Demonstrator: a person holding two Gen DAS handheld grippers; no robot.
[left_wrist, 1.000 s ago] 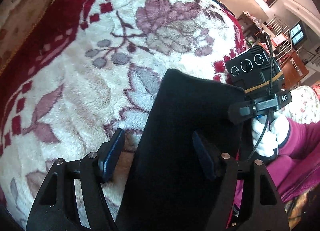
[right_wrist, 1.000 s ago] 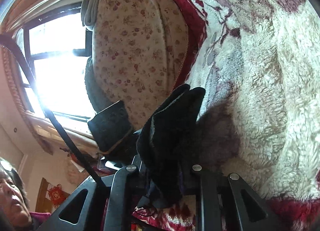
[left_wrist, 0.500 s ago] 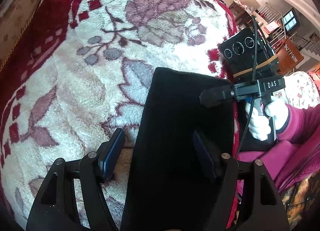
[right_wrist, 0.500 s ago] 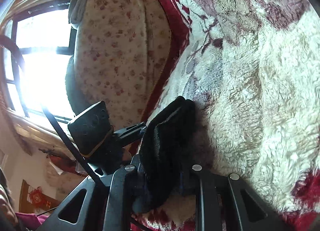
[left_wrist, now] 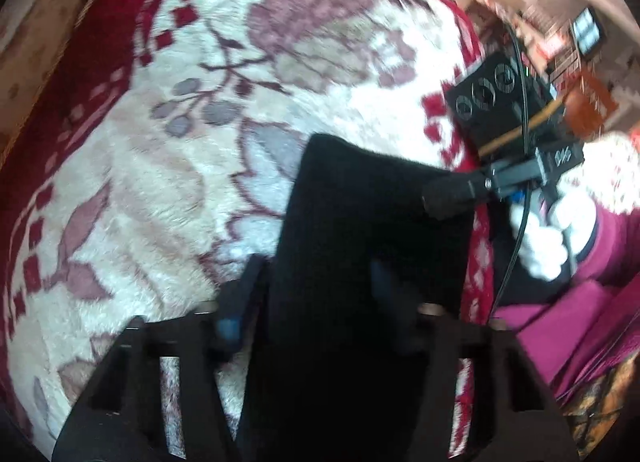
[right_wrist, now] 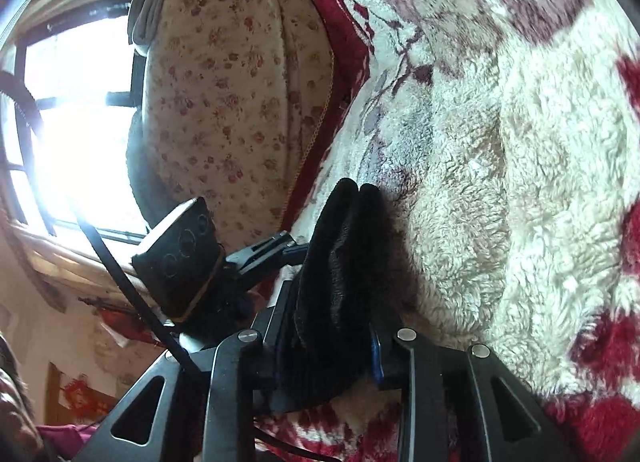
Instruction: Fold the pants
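Observation:
Black folded pants (left_wrist: 372, 246) lie on a cream and red floral fleece blanket (left_wrist: 160, 182). My left gripper (left_wrist: 316, 294) straddles their near end. Its jaws are closing with the fabric between them, and the left finger (left_wrist: 240, 298) is just off the pants' edge. My right gripper (left_wrist: 448, 196) is at the far right corner of the pants. In the right wrist view the thick folded edge of the pants (right_wrist: 344, 262) fills my right gripper (right_wrist: 332, 330). Those jaws are opening while the cloth still touches both pads. The left gripper (right_wrist: 292, 250) shows just beyond that fold.
A white-gloved hand (left_wrist: 548, 238) with a magenta sleeve (left_wrist: 616, 238) holds the right gripper's handle. A floral cushion (right_wrist: 224, 102) stands against a bright window (right_wrist: 72, 122) at the blanket's (right_wrist: 520, 222) far edge. Furniture fills the room at the upper right.
My left jaws have narrowed from wide apart to close around the pants. My right jaws have spread slightly, and the fold in them has come down against the blanket.

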